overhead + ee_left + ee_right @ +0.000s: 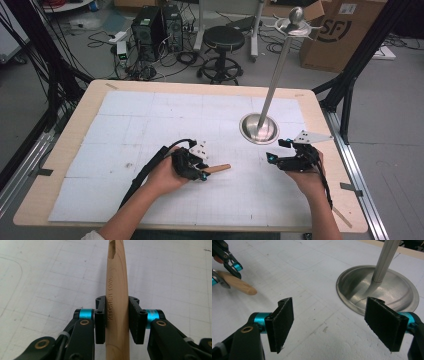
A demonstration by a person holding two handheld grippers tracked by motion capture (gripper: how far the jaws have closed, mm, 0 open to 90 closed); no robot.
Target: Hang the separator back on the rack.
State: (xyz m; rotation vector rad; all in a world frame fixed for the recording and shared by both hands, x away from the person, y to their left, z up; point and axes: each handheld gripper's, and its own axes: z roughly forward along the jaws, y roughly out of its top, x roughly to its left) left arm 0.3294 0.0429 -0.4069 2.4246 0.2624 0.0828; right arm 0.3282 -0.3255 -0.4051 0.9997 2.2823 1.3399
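Your left gripper has matt black linkage arms with brass-coloured pivot pins, anodised blue collars behind flat black pads fixed by small screws, and white cable ties. Your right gripper is built the same. Each carries a grey three-cornered plate and a black cable; a white sleeve edge shows on your left arm.

One wooden handle lies near the middle of the surface, and one metal stand, made up of one round base and one slender pole, rises toward the right edge. Two grippers are present: the left gripper and the right gripper, each with two black jaws. One white gridded sheet covers the surface.
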